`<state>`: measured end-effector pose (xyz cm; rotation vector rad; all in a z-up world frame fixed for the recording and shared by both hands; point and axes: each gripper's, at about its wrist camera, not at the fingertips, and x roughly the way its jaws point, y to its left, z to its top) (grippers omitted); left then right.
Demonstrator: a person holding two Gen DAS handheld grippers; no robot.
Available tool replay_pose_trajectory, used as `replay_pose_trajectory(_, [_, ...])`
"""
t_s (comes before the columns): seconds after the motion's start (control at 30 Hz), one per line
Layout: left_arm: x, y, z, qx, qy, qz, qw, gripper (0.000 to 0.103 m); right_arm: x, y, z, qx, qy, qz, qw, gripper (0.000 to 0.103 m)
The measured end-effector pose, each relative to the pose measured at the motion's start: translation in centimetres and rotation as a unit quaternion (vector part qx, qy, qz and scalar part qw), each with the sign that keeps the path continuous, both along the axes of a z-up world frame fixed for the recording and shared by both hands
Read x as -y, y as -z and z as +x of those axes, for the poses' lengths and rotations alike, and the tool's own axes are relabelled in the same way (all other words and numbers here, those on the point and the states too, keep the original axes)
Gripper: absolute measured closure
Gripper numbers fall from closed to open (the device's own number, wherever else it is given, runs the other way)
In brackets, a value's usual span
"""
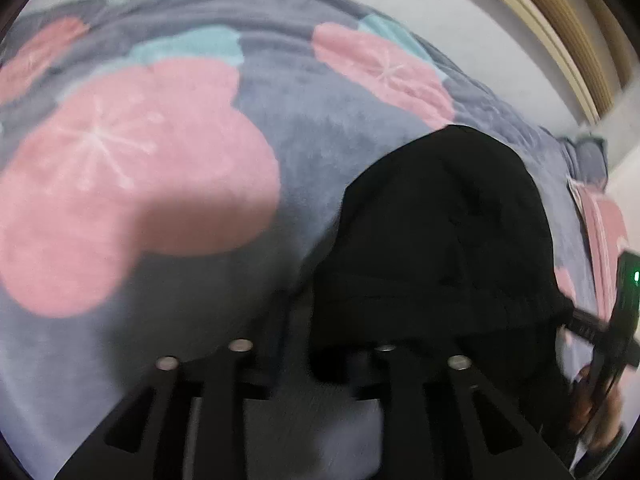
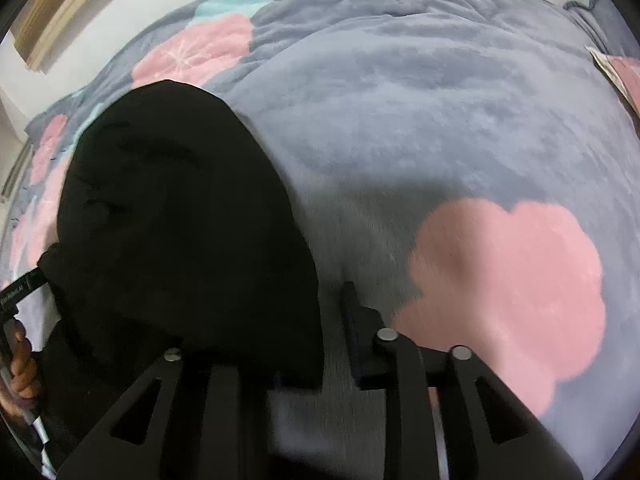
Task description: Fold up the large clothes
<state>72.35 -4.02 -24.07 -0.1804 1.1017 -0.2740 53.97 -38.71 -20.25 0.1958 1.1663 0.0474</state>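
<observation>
Gripping black garment [image 1: 440, 240] edges over floral blanket [image 1: 120, 180]: both grippers [image 1: 312, 360] [image 2: 320, 344]; printed label illegible.

Grey fleece blanket [image 1: 312, 128] with pink flowers [image 2: 508, 300] and teal patches [image 1: 192, 46] lying spread out; white wall [image 1: 480, 20] and wooden trim [image 1: 560, 32] showing behind it.

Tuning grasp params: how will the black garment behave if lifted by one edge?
Likely floppy: the black garment drapes in soft creases over the fleece blanket, so it should sag. Probably light, since it is thin cloth. It may drag on the plush pile rather than slide.
</observation>
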Motion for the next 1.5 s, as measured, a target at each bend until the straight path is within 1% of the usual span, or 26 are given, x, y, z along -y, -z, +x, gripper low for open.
replay_pose_trajectory(0.03, [-0.4,-0.7,-0.7,0.007,0.012,0.009,0.9999,0.052,0.2,-0.7,-0.7,0.000,-0.004,-0.003,1.000,0.068])
replay_pose_trajectory(0.07, [-0.9,-1.6,-1.6,0.014,0.026,0.014,0.9995,0.049,0.2,-1.5,-1.6,0.005,-0.010,-0.009,1.000,0.060])
replay_pose_trajectory(0.13, [-2.3,-3.3,-3.5,0.026,0.049,0.019,0.9983,0.048,0.4,-3.6,-3.6,0.022,-0.023,-0.013,0.999,0.052])
replay_pose_trajectory(0.17, [-3.0,-4.4,-4.5,0.034,0.056,0.019,0.9977,0.048,0.5,-4.6,-4.2,0.029,-0.027,-0.008,0.999,0.051])
replay_pose_trajectory(0.27, [-4.3,-8.3,-5.2,0.077,0.054,-0.012,0.9955,0.048,0.4,-8.8,-5.0,0.073,-0.030,0.012,0.997,0.051])
replay_pose_trajectory(0.33, [-3.2,-10.7,-3.8,0.099,0.056,-0.039,0.9927,0.048,-0.2,-11.3,-3.8,0.106,-0.029,0.027,0.994,0.050])
replay_pose_trajectory(0.4, [-0.6,-11.5,-1.7,0.103,0.073,-0.067,0.9897,0.048,-1.5,-12.1,-1.6,0.118,-0.040,0.049,0.991,0.045])
replay_pose_trajectory(0.43, [0.5,-11.3,-1.1,0.099,0.081,-0.068,0.9894,0.048,-2.4,-11.8,-0.4,0.118,-0.044,0.045,0.991,0.039])
replay_pose_trajectory(0.47, [1.8,-10.5,-0.4,0.092,0.086,-0.062,0.9900,0.048,-3.1,-11.1,0.4,0.113,-0.049,0.040,0.992,0.037])
replay_pose_trajectory(0.6, [4.9,-4.0,1.6,0.021,0.091,-0.034,0.9950,0.048,-4.9,-4.1,2.1,0.042,-0.073,0.028,0.996,0.037])
replay_pose_trajectory(0.67, [4.5,-0.2,1.6,-0.010,0.073,-0.018,0.9971,0.049,-4.5,-0.5,1.5,0.024,-0.076,0.054,0.995,0.038])
replay_pose_trajectory(0.73, [4.0,1.2,1.6,-0.006,0.070,-0.034,0.9970,0.049,-3.3,1.0,0.4,0.043,-0.066,0.088,0.993,0.039])
replay_pose_trajectory(0.8, [4.3,0.5,1.8,-0.003,0.076,-0.020,0.9969,0.049,-2.8,1.0,0.7,0.038,-0.057,0.096,0.993,0.039])
replay_pose_trajectory(0.87, [4.7,-1.2,1.4,0.008,0.089,-0.008,0.9960,0.051,-2.9,-0.7,1.1,0.024,-0.061,0.083,0.994,0.039])
replay_pose_trajectory(0.9, [4.9,-2.6,1.0,0.022,0.102,-0.021,0.9943,0.052,-3.1,-2.1,1.3,0.035,-0.067,0.083,0.994,0.039])
replay_pose_trajectory(0.97, [4.7,-5.9,0.5,0.063,0.120,-0.057,0.9892,0.052,-3.2,-5.7,1.6,0.085,-0.082,0.091,0.989,0.039])
replay_pose_trajectory(1.03, [5.5,-8.7,1.0,0.101,0.125,-0.066,0.9848,0.050,-3.8,-8.5,2.8,0.125,-0.091,0.101,0.983,0.039])
replay_pose_trajectory(1.1, [7.0,-9.8,2.7,0.111,0.129,-0.071,0.9829,0.050,-4.9,-9.4,5.1,0.136,-0.104,0.091,0.981,0.039])
replay_pose_trajectory(1.13, [7.6,-9.5,3.7,0.106,0.129,-0.067,0.9837,0.050,-5.6,-9.0,6.5,0.130,-0.108,0.070,0.983,0.039])
replay_pose_trajectory(1.2, [9.1,-6.9,6.7,0.066,0.117,-0.055,0.9894,0.050,-7.4,-7.0,8.9,0.096,-0.119,0.039,0.987,0.039])
replay_pose_trajectory(1.27, [9.5,-3.9,8.2,0.026,0.100,-0.033,0.9941,0.050,-8.4,-4.0,10.5,0.051,-0.127,0.012,0.991,0.047])
replay_pose_trajectory(1.3, [9.7,-2.1,8.9,0.012,0.094,-0.014,0.9954,0.052,-8.8,-2.4,10.7,0.034,-0.130,-0.005,0.991,0.048])
replay_pose_trajectory(1.37, [10.2,-0.5,8.7,0.015,0.104,0.014,0.9944,0.055,-9.1,-0.8,10.1,0.027,-0.136,-0.012,0.990,0.048])
replay_pose_trajectory(1.43, [10.3,-0.4,7.7,0.036,0.115,0.032,0.9922,0.055,-8.6,-1.1,9.6,0.034,-0.138,-0.007,0.990,0.048])
replay_pose_trajectory(1.47, [10.3,-0.7,7.3,0.037,0.117,0.028,0.9920,0.055,-8.4,-1.4,9.5,0.035,-0.139,0.000,0.990,0.048])
replay_pose_trajectory(1.5, [9.7,-1.3,7.2,0.035,0.119,0.007,0.9923,0.055,-7.9,-2.0,9.4,0.036,-0.139,0.012,0.990,0.048])
